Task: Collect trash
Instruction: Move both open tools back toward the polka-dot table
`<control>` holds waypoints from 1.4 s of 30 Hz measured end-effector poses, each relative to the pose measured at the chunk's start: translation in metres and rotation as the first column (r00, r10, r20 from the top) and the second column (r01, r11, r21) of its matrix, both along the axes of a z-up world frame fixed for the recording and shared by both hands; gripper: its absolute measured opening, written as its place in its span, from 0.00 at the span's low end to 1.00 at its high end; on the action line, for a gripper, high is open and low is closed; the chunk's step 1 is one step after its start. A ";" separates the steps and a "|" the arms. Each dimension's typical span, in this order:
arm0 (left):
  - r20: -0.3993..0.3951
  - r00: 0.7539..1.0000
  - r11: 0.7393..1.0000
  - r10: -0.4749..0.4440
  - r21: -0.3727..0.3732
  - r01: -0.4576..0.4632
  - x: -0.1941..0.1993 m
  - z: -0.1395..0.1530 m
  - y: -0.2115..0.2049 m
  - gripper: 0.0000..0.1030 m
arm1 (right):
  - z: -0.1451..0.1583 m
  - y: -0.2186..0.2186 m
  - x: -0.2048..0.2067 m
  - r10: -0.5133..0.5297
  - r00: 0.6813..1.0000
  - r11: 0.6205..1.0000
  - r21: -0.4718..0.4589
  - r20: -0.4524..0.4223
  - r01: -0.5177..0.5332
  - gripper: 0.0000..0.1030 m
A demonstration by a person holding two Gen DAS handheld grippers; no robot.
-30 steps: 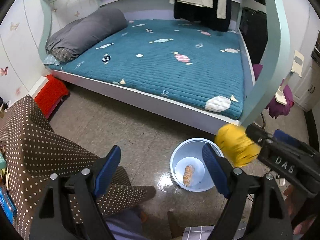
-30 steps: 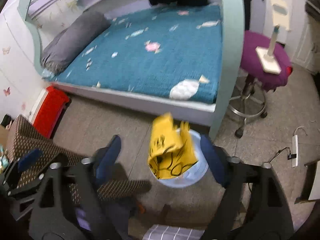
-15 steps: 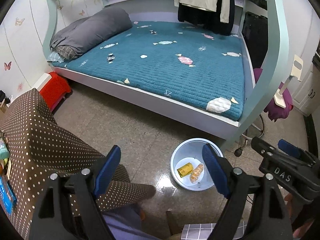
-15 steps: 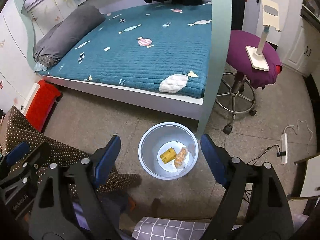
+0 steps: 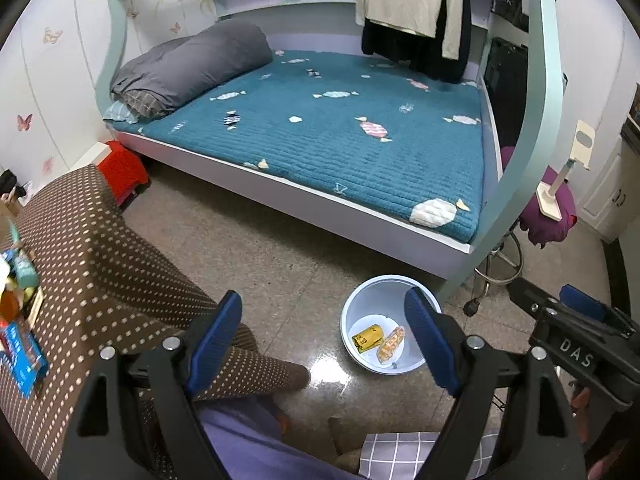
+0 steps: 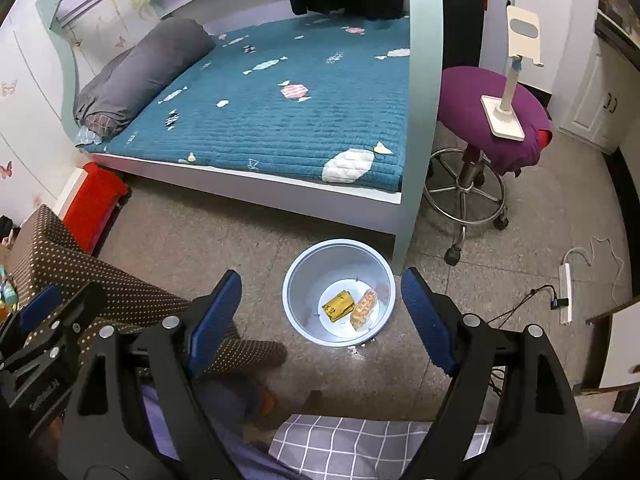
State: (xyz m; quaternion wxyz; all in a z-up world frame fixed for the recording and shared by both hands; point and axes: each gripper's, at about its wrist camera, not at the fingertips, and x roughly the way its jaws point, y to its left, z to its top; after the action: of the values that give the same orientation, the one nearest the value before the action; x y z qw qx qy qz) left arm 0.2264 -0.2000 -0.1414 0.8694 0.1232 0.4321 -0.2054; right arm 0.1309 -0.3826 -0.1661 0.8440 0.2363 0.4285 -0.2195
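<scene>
A pale blue bin point(image 6: 292, 284) stands on the floor by the bed post; it also shows in the left wrist view point(image 5: 348, 308). Inside lie a yellow wrapper point(image 6: 338, 305) point(image 5: 367, 338) and an orange snack packet point(image 6: 363, 309) point(image 5: 391, 345). My right gripper point(image 6: 321, 308) is open and empty, held above the bin. My left gripper point(image 5: 323, 332) is open and empty, above the floor left of the bin. The right gripper shows at the right edge of the left wrist view point(image 5: 576, 332).
A bed with a teal quilt point(image 5: 340, 132) fills the back. A brown dotted table point(image 5: 80, 264) with packets point(image 5: 18, 344) stands at left, a red stool point(image 5: 124, 172) beyond it. A purple swivel stool point(image 6: 492, 120) and a power strip point(image 6: 565, 292) are at right.
The yellow wrapper left my right gripper, fell and now lies in the bin beside the orange packet. Both grippers have lifted and pulled back a little.
</scene>
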 end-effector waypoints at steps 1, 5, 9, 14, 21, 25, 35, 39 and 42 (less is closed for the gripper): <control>0.003 1.000 1.000 0.005 -0.004 -0.005 -0.002 0.001 0.003 0.79 | 0.002 0.003 -0.002 0.003 1.000 1.000 -0.005 0.005 -0.002 0.78; 0.018 0.999 0.999 0.029 -0.019 -0.029 -0.011 0.009 0.020 0.79 | 0.010 0.017 -0.007 0.025 0.999 1.000 -0.013 0.021 -0.025 0.78; 0.038 0.998 0.998 0.059 -0.032 -0.058 -0.020 0.017 0.037 0.79 | 0.020 0.034 -0.010 0.062 0.997 0.998 -0.027 0.043 -0.061 0.78; 0.063 0.992 0.993 0.106 -0.050 -0.103 -0.032 0.028 0.063 0.79 | 0.033 0.060 -0.008 0.128 0.989 0.991 -0.045 0.076 -0.125 0.78; 0.091 0.977 0.978 0.195 -0.091 -0.187 -0.047 0.040 0.107 0.79 | 0.048 0.103 -0.002 0.238 0.966 0.970 -0.076 0.103 -0.231 0.78; 0.104 0.960 0.963 0.260 -0.103 -0.250 -0.053 0.046 0.134 0.82 | 0.053 0.125 0.002 0.297 0.948 0.954 -0.087 0.115 -0.288 0.78; 0.126 0.903 0.909 0.412 -0.127 -0.397 -0.067 0.054 0.197 0.82 | 0.066 0.182 0.021 0.442 0.886 0.896 -0.111 0.140 -0.429 0.78; 0.125 0.879 0.886 0.461 -0.128 -0.446 -0.072 0.055 0.221 0.83 | 0.068 0.204 0.027 0.501 0.854 0.865 -0.119 0.142 -0.488 0.79; 0.122 0.857 0.864 0.500 -0.133 -0.485 -0.075 0.056 0.240 0.83 | 0.069 0.225 0.030 0.543 0.827 0.839 -0.123 0.142 -0.530 0.79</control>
State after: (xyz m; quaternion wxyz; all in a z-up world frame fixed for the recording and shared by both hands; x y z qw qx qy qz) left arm 0.1514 0.0398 -0.0855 0.9285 -0.0189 0.3707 0.0131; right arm 0.1606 -0.1579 -0.0976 0.9138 0.0910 0.3947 0.0309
